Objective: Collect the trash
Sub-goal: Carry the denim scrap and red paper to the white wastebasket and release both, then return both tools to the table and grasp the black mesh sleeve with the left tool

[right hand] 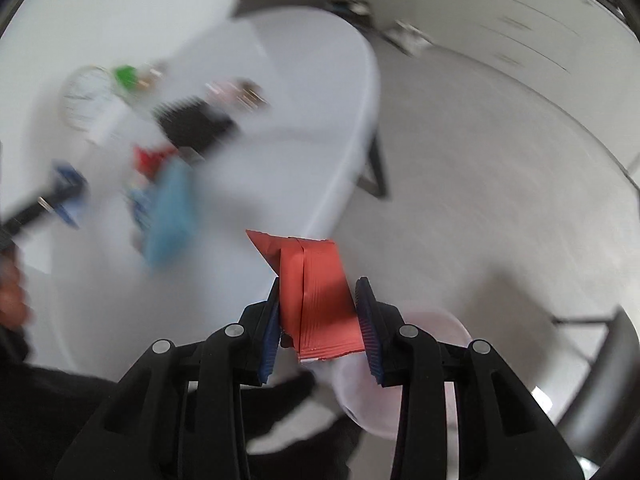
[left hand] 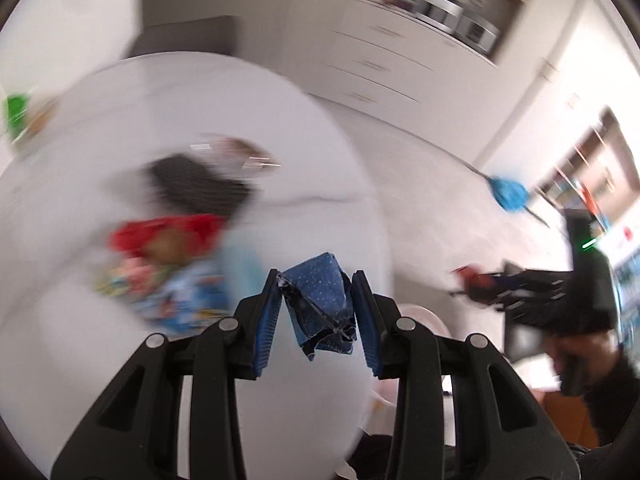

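A crumpled blue wrapper (left hand: 320, 304) sits clamped in the left gripper (left hand: 316, 312), and a red packet (right hand: 316, 300) is pinched in the right gripper (right hand: 318, 316), both lifted off the white table (left hand: 120, 360). More wrappers (left hand: 160, 276) lie there uncollected, so the job looks partway done; a pale bin (right hand: 420, 356) shows below the right gripper.

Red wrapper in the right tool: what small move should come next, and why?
Probably carry the red wrapper on over the pale bin just below the right tool, then open. It is already off the table, and the bin's rim shows right beneath.
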### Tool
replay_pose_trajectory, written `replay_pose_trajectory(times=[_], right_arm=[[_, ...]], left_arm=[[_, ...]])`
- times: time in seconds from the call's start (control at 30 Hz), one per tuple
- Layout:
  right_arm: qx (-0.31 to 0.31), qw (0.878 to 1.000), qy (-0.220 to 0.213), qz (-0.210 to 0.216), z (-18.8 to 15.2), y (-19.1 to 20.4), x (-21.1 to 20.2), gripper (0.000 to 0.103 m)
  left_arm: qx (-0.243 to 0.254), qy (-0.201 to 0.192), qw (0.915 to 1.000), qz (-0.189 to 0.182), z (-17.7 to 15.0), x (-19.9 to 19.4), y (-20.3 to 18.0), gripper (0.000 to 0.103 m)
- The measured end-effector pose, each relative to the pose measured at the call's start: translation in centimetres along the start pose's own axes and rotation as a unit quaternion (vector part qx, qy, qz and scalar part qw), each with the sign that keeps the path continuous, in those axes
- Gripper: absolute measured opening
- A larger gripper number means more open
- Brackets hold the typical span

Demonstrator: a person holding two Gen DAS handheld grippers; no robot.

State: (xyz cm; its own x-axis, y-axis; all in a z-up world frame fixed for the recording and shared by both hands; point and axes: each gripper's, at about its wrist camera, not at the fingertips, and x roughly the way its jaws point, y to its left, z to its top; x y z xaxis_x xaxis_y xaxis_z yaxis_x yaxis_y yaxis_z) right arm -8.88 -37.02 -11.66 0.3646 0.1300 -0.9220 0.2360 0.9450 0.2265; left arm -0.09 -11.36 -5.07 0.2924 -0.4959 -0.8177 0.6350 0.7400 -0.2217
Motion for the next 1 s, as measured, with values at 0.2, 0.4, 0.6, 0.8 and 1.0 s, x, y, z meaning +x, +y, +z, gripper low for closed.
replay_pose_trajectory(times=[0.2,0.4,0.6,0.8,1.0], right_arm=[[0.061,0.997,0.029,-0.03,-4.8,-4.0,2.5,0.075],[0.107,0.992,-0.024,-0.069,-6.8,-7.9,-2.5,0.097],[0.112,0.986,-0.06,-0.104,-5.6,-10.2,-6.9,0.1],[0.119,0.983,-0.097,-0.1,-4.3,-10.8,-9.8,0.1],[0.103,0.984,-0.113,-0.091,-3.0,-9.1,-10.5,0.1]], left_arm=[[0.079,0.064,0.9921,-0.074,-0.2,4.6,-9.5,0.036],[0.129,0.148,0.9736,-0.116,-2.1,9.5,-16.5,0.036],[0.174,0.148,0.9691,-0.094,-3.3,9.7,-21.4,0.077],[0.178,0.086,0.9785,-0.058,-1.8,6.0,-22.0,0.095],[0.156,0.055,0.9852,-0.043,-0.1,3.6,-20.5,0.095]])
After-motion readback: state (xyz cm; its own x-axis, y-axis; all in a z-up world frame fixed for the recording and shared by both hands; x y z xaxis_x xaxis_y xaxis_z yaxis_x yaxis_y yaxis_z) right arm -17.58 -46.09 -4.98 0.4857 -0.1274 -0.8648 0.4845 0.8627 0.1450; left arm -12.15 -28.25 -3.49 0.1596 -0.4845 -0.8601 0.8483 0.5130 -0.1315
